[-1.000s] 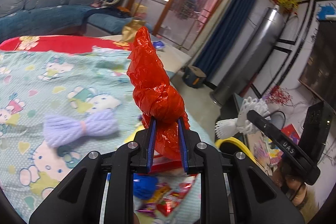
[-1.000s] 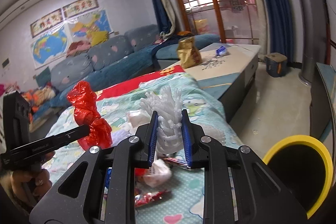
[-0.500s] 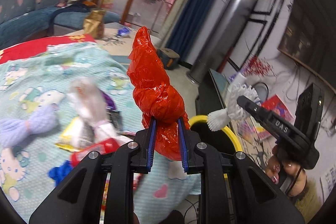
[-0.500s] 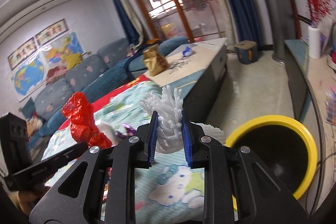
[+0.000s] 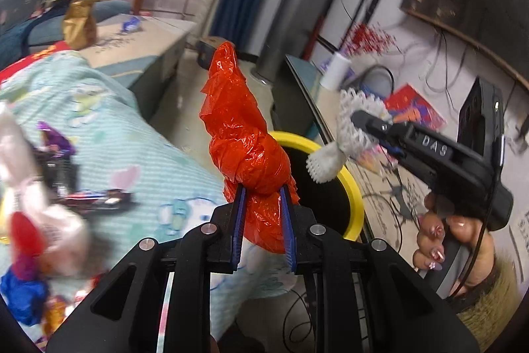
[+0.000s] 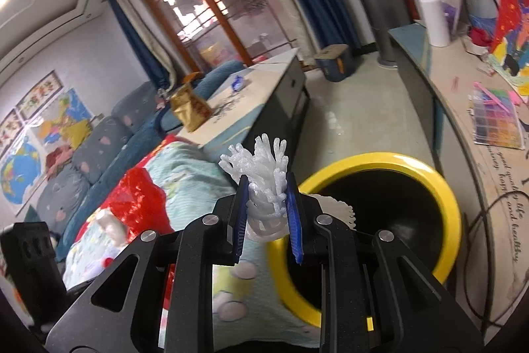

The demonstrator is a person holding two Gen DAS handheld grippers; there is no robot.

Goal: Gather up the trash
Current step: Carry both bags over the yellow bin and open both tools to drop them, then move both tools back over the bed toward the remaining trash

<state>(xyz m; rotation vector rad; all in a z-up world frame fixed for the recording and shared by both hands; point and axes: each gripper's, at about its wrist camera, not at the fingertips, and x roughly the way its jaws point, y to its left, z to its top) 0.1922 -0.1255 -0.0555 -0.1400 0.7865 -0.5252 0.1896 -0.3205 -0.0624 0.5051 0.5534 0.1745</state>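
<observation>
My left gripper point(image 5: 263, 210) is shut on a knotted red plastic bag point(image 5: 239, 134) and holds it in the air beside the table's edge. My right gripper point(image 6: 266, 214) is shut on a white foam net point(image 6: 264, 174); it also shows in the left wrist view point(image 5: 347, 134), hanging over the bin. A yellow-rimmed black bin point(image 6: 439, 187) stands on the floor just past the table; in the left wrist view its rim point(image 5: 352, 187) lies behind the red bag. The red bag shows at the left of the right wrist view point(image 6: 139, 204).
A table with a cartoon-print cloth point(image 5: 109, 134) holds blurred wrappers point(image 5: 96, 197) and a white bag point(image 5: 43, 220). A low cabinet point(image 6: 264, 88) carries a gold bag point(image 6: 190, 105). A desk point(image 6: 479, 128) with papers runs right of the bin. A sofa point(image 6: 99, 148) stands behind.
Both grippers have swung right, away from the table and toward the bin, each still holding its item. The bin is now larger and closer in both views.
</observation>
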